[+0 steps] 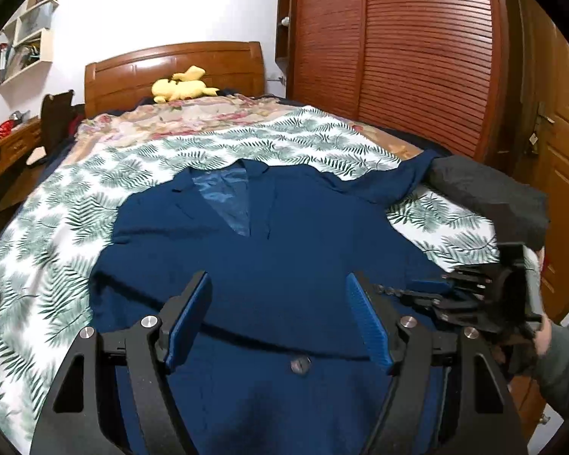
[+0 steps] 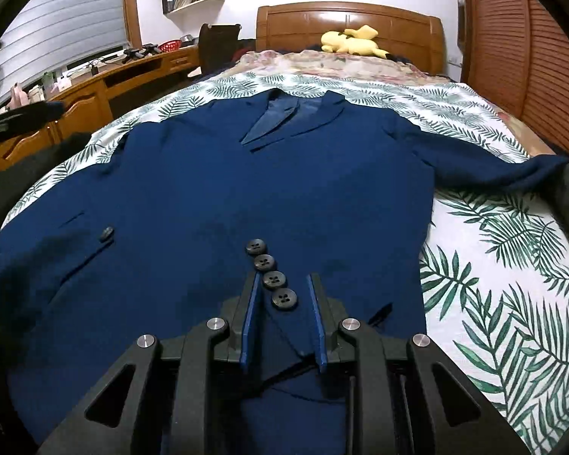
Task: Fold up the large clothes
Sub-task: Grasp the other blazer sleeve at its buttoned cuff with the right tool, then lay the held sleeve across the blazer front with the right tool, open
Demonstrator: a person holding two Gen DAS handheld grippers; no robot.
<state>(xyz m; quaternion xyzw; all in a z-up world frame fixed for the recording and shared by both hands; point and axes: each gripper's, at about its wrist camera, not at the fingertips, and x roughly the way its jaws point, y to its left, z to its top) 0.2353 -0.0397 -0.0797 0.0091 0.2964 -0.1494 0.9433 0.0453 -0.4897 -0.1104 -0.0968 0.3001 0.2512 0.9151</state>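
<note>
Right claw [image 2: 283, 295] — jaws parted, a buttoned sleeve cuff [image 2: 275, 284] lying loose between them. Left claw [image 1: 278, 305] — wide open above the navy jacket [image 1: 269, 235], which lies spread, front up, on the leaf-print bedspread [image 2: 493, 265]; yellow plush toy [image 2: 351, 42] by the headboard.

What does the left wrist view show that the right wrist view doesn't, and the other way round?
Only the left wrist view: the right gripper from outside, low at the blazer's right edge, a hand behind it, the door, and a single front button.
Only the right wrist view: a row of four cuff buttons running between the right gripper's slightly parted jaws, the desk, and the window blinds.
Both: the navy blazer spread face up on the leaf-print sheet, the yellow plush toy, the headboard, and the slatted wardrobe.
</note>
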